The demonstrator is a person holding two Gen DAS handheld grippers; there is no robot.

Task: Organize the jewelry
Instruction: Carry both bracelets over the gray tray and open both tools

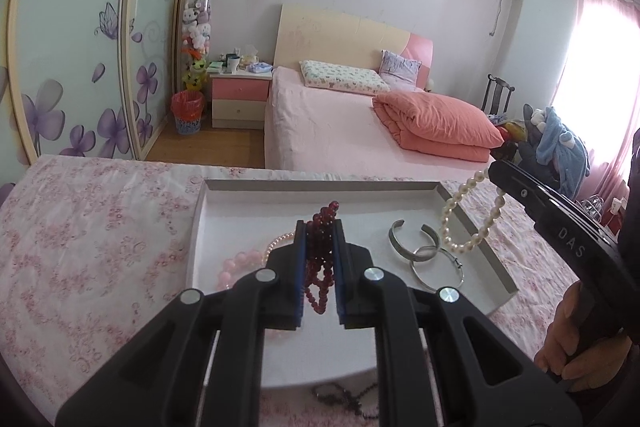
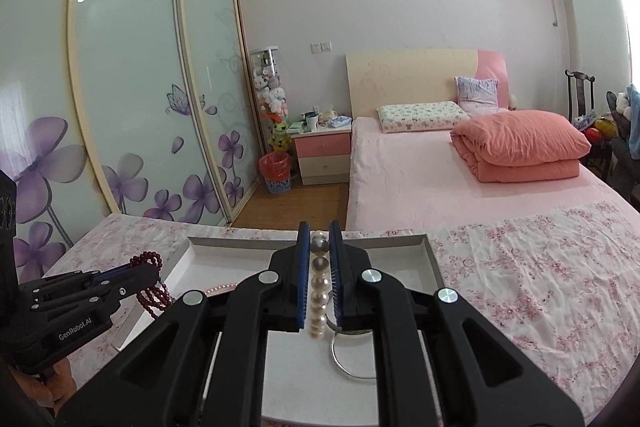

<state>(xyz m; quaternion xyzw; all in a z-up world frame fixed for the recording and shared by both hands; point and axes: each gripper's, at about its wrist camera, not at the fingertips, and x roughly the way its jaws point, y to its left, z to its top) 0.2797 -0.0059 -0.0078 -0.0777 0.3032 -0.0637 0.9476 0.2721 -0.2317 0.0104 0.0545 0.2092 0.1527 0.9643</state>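
Note:
My left gripper (image 1: 320, 227) is shut on a dark red bead string (image 1: 320, 259) that dangles above the white tray (image 1: 456, 199). From the right wrist view that gripper (image 2: 154, 273) sits at the left with the red beads (image 2: 154, 297) looped below it. My right gripper (image 2: 319, 231) is shut on a white pearl strand (image 2: 319, 291). In the left wrist view the pearl strand (image 1: 472, 219) hangs from the right gripper (image 1: 496, 169) over the tray's right rim. In the tray lie a silver cuff (image 1: 412, 239), a thin silver bangle (image 1: 438, 267) and pink beads (image 1: 244, 263).
The tray rests on a pink floral cloth (image 1: 92, 239). A dark chain (image 1: 344, 399) lies on the cloth near the tray's front edge. Beyond are a pink bed (image 2: 460, 179), a nightstand (image 2: 320, 151) and sliding wardrobe doors (image 2: 132, 87). A person's hand (image 1: 576, 343) holds the right gripper's handle.

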